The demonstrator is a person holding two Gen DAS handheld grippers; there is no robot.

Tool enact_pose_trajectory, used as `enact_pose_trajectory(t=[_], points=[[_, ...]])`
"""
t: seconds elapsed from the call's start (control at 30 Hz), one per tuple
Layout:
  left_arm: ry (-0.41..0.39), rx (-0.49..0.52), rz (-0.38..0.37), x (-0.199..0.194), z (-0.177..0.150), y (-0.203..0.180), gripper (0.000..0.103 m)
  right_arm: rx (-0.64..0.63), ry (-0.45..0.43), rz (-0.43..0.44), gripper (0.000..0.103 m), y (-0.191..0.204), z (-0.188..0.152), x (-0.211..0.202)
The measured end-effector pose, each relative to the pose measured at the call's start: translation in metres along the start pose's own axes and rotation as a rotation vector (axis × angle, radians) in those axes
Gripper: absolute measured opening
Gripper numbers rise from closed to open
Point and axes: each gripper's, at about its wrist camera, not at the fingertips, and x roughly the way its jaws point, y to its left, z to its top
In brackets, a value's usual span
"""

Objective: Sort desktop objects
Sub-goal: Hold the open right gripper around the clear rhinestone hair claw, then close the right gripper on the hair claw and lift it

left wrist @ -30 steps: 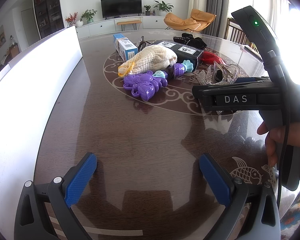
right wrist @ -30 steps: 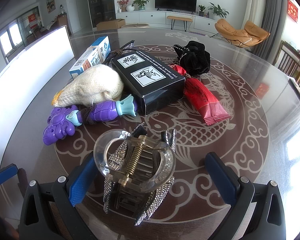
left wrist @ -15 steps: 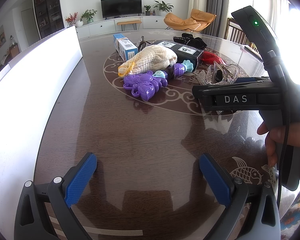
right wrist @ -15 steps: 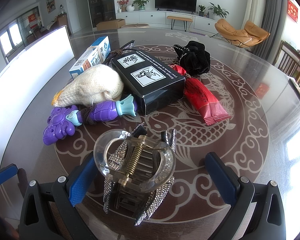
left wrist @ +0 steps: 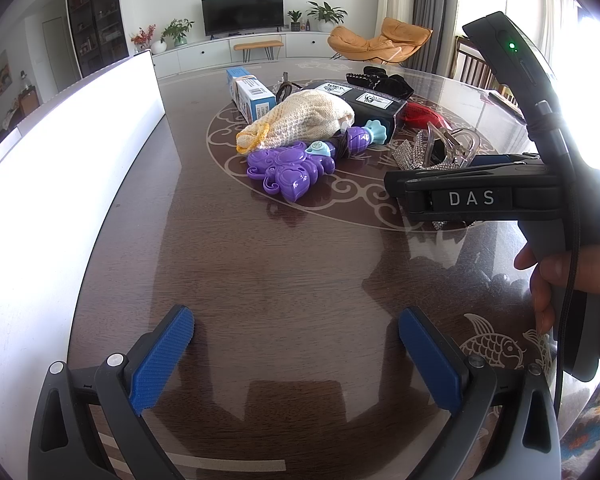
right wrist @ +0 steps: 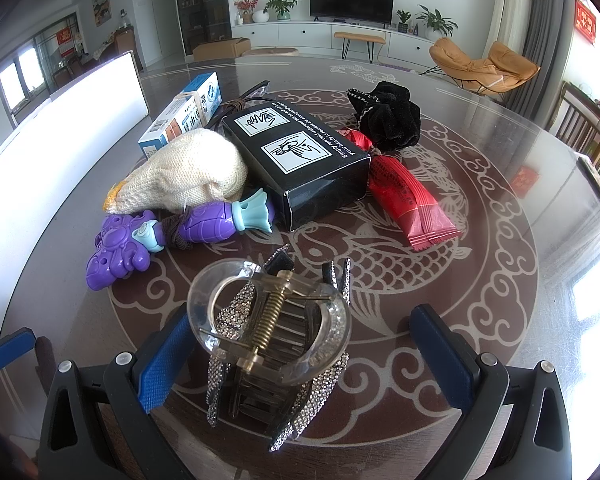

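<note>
your right gripper straddles the rhinestone hair claw, jaws wide.
purple toy, black box and red packet crowd just beyond; your left gripper gapes over bare table.

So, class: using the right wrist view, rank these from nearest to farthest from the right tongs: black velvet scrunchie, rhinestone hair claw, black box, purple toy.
1. Rhinestone hair claw: between the open right tongs, toward the left finger.
2. Purple toy: ahead, to the left.
3. Black box: behind the toy, centre.
4. Black velvet scrunchie: farthest, back right of the box.
</note>
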Motion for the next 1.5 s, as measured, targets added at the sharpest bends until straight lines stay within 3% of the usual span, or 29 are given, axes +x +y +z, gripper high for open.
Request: enact_pose_trajectory(t=[0.77,0.83,0.9,0.97,1.03,1.5], points=[[0.0,0.0,0.0,0.0,0.0,0.0,0.103,-0.003,-0.002,-0.004,0.103,0.0,0.0,0.0],[0.0,0.0,0.0,0.0,0.0,0.0,0.103,-0.004,-0.019,0.001,0.095,0.0,-0.001,-0.003],[0.0,0.0,0.0,0.0,0.0,0.0,0.103,0.001,-0.037,0.002,0.076,-0.002,-0.001,-0.007],[0.0,0.0,0.0,-0.001,0.0,0.0,0.103,0.008,-0.043,0.0,0.07,-0.003,-0.001,-0.009],[0.0,0.0,-0.001,0.0,0.0,0.001,0.103,0.019,-0.052,-0.005,0.057,-0.006,-0.002,-0.011],[0.0,0.0,-0.001,0.0,0.0,0.001,0.103,0.044,-0.051,-0.035,0.055,-0.039,-0.044,-0.042]])
